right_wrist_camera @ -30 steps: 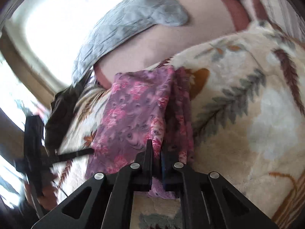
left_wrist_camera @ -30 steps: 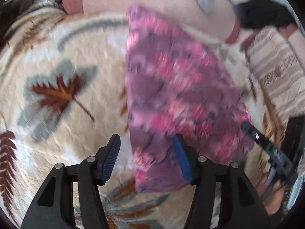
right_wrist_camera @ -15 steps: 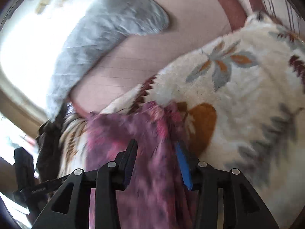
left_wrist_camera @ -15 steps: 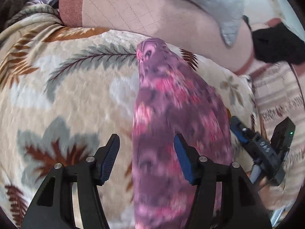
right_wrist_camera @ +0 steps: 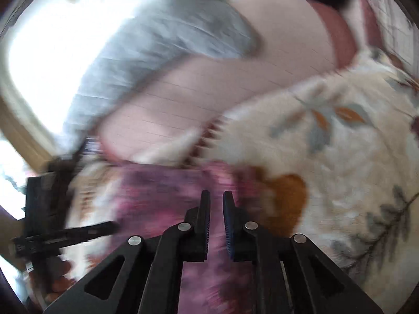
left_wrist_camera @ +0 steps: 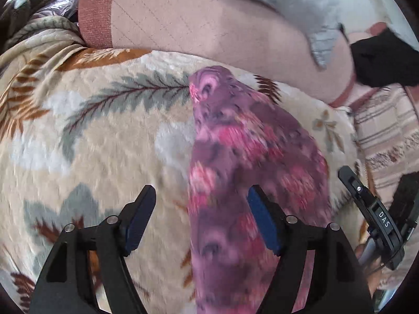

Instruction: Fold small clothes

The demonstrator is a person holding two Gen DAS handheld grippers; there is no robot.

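A purple garment with pink flowers [left_wrist_camera: 248, 144] lies folded lengthwise as a long strip on the leaf-patterned blanket [left_wrist_camera: 91, 144]. My left gripper [left_wrist_camera: 201, 191] hovers over its near part, and its jaws are opening. The garment's left edge runs between the fingers, and neither pad presses on it. My right gripper [right_wrist_camera: 216, 195] is above the same garment [right_wrist_camera: 157, 191], and its jaws are closing to a narrow gap. Blur hides whether cloth is inside that gap. Each gripper shows in the other's view: the right gripper [left_wrist_camera: 371, 214], the left gripper [right_wrist_camera: 65, 233].
Beyond the blanket [right_wrist_camera: 340, 170] is a pink quilted cover [left_wrist_camera: 196, 26] with a grey cloth [left_wrist_camera: 301, 7] draped on it. A black item [left_wrist_camera: 382, 60] sits at the far right, with a striped cloth [left_wrist_camera: 387, 130] below it. Dark clothes are bunched at the far left corner.
Both grippers slid along the garment toward its far end. The right gripper let go of the edge it was pinching, opened wide, then narrowed again. The left jaws stand wider.
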